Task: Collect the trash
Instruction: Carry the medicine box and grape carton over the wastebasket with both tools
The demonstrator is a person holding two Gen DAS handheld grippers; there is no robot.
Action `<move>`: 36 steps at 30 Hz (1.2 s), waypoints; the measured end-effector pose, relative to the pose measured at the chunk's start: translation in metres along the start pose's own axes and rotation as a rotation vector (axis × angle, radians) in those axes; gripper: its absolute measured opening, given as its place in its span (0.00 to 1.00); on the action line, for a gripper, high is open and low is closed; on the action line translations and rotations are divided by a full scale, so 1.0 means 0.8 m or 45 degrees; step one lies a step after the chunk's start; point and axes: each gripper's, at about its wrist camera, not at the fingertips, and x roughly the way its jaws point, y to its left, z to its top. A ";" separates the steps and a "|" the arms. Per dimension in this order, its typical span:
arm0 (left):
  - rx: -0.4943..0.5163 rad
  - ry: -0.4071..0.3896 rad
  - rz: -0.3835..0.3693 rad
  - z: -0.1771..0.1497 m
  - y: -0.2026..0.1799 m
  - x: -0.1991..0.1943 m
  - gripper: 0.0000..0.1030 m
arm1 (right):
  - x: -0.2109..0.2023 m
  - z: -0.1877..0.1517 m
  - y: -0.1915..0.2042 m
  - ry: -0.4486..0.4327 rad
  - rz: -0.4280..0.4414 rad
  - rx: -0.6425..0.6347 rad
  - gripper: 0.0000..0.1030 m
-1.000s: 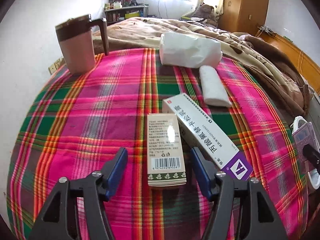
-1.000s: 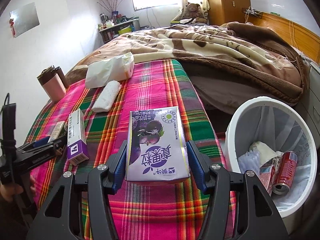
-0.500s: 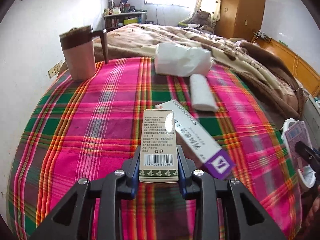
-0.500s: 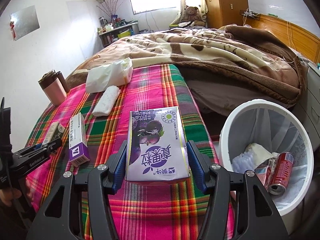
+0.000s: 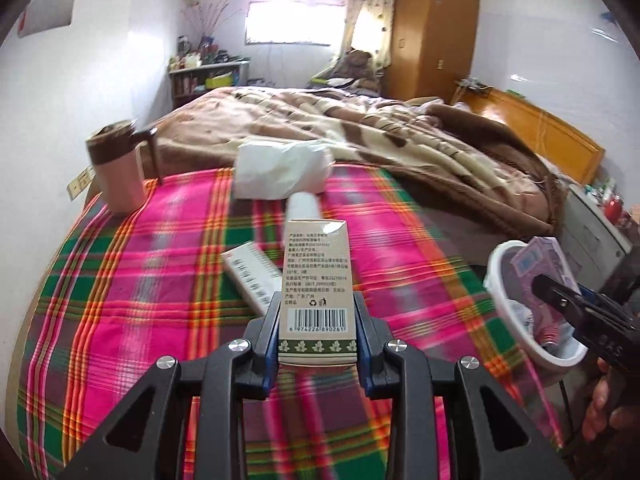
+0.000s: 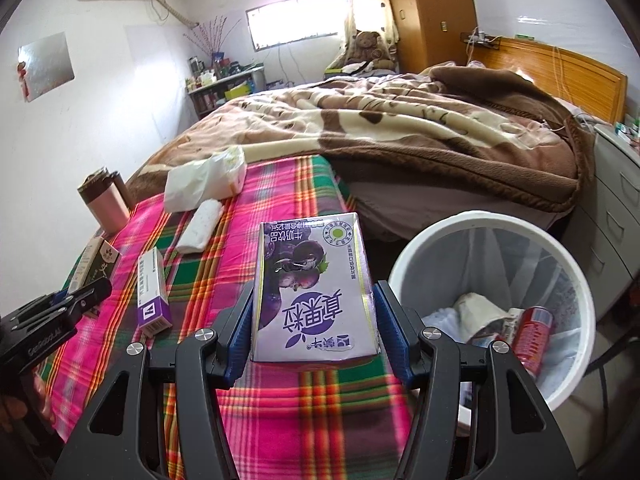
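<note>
Right now: plaid bed [image 6: 280, 420] across the lower frame; white bin [image 6: 496, 224] at right, red can [image 6: 532, 332] inside, probably crumpled paper too; right gripper [image 6: 314, 324] fingers clamped on purple carton [image 6: 312, 288]; left gripper [image 5: 316, 332] fingers pinching beige box [image 5: 316, 280].

A pink mug [image 5: 119, 174] stands on the plaid cloth [image 5: 160, 280] beside a brown blanket [image 6: 400, 132]

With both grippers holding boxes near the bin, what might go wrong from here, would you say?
The left gripper grips only the barcode end of the tall beige box, so it may pivot or slip out. The right gripper's purple carton is over the plaid cloth, beside the white bin; released now, it would probably miss.
</note>
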 end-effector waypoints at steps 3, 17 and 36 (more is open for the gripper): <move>0.030 -0.015 -0.042 0.004 -0.022 -0.005 0.31 | -0.008 0.001 -0.012 -0.016 -0.017 0.012 0.56; 0.168 -0.025 -0.231 0.009 -0.132 0.002 0.31 | -0.026 0.007 -0.076 -0.052 -0.132 0.089 0.56; 0.288 0.091 -0.402 -0.001 -0.253 0.045 0.31 | -0.013 0.003 -0.151 0.020 -0.209 0.140 0.56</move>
